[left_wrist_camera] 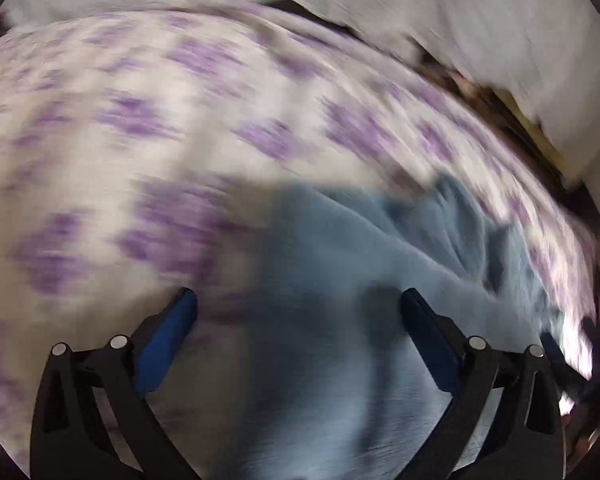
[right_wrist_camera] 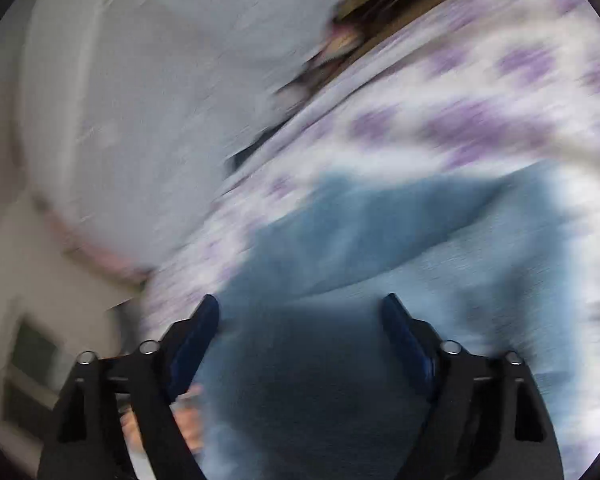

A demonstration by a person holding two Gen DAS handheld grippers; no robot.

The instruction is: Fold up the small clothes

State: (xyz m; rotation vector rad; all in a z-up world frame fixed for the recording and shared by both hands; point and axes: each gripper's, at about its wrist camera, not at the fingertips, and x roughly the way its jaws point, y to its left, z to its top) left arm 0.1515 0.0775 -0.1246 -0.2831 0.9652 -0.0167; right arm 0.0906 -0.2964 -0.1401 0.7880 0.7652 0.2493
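I count one light blue garment [left_wrist_camera: 340, 240] on one purple-patterned bedsheet [left_wrist_camera: 140, 112], plus my two grippers, left [left_wrist_camera: 298, 300] and right [right_wrist_camera: 300, 308].

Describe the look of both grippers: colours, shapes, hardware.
The left gripper and the right gripper look alike: black angular plastic linkage arms, each side carrying two round silver pin heads, ending in flat dark-blue padded fingers that taper towards the tip. No cables, markings or sleeves show. Motion blur hides finer detail.
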